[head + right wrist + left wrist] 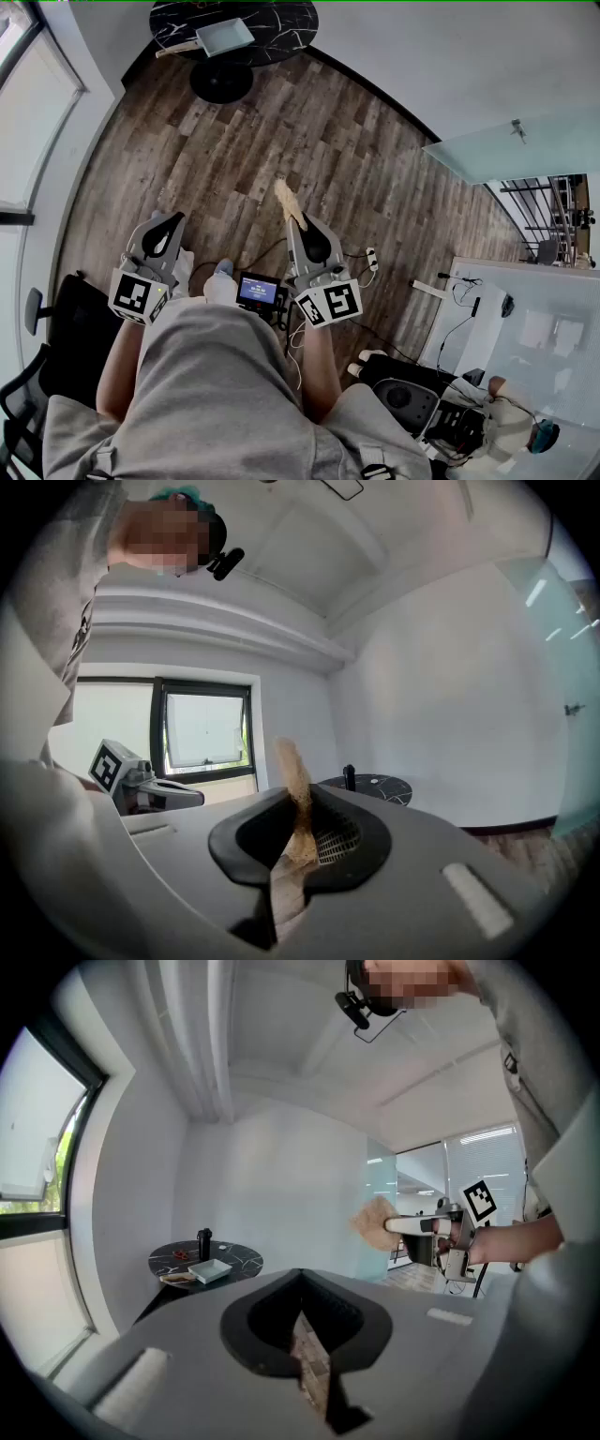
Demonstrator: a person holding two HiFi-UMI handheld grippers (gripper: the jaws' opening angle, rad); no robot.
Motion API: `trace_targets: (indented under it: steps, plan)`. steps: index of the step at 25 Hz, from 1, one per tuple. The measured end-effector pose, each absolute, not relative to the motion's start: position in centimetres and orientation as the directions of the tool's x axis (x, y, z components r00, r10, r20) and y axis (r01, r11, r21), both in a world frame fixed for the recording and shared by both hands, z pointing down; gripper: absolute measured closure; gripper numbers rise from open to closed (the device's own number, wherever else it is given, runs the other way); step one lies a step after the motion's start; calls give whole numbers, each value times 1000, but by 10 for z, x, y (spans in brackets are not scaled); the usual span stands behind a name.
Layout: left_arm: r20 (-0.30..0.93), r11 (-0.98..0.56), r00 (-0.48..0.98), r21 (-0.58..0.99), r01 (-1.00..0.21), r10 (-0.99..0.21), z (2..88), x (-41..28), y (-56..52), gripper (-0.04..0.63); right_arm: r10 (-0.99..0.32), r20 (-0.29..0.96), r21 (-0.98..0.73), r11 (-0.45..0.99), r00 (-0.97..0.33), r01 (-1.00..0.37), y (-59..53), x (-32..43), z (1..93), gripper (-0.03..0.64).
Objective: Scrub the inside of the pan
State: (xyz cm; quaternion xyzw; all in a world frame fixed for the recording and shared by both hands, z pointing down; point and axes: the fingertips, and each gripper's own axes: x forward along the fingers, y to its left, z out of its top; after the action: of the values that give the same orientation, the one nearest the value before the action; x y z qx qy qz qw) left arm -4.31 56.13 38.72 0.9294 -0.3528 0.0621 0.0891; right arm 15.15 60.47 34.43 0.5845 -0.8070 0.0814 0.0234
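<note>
From the head view, the person stands on the wood floor with the pan [225, 37] well apart from both tools, on the round black table [281, 23] at the far side of the room, so no scrubbing has begun. The right gripper [304, 229] is clamped on a tan scrub pad [286, 201] that sticks far out past its tips. Held by one end like that, the pad would likely fold or slip loose under hard pressure. The left gripper [167, 231] is closed on nothing and would have to open to steady the wooden handle [174, 49]; unheld, the pan could slide on the smooth tabletop. The pan's pale inside looks empty from here. In the left gripper view, the left gripper [300, 1288] shows its jaws pressed together with nothing between them. Beyond it the table [239, 1258] carries the square pan [209, 1270], bare inside as far as I can tell, with a black bottle [204, 1241] just behind it that a wide stroke might tip; its contents are hidden. The right gripper [422, 1230] and its pad [375, 1223] show at the right. In the right gripper view, the right gripper [302, 808] pinches the pad [291, 766] upright. The table [375, 787] and bottle [349, 776] lie far ahead, and the pan is too small to make out
</note>
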Motion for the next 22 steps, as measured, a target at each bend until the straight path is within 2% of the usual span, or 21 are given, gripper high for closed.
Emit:
trace_targets:
  steps: [11,22]
  plan:
    - [180,-724,747,184,-665,-640,420,-104,457,595,-946,213,-169,210,-244,-963,489,108,363,561]
    - [167,-763,780,168,-625,-603,411,-187,324,595,-945,287,-112,127,-154,-986,371,37,352,559]
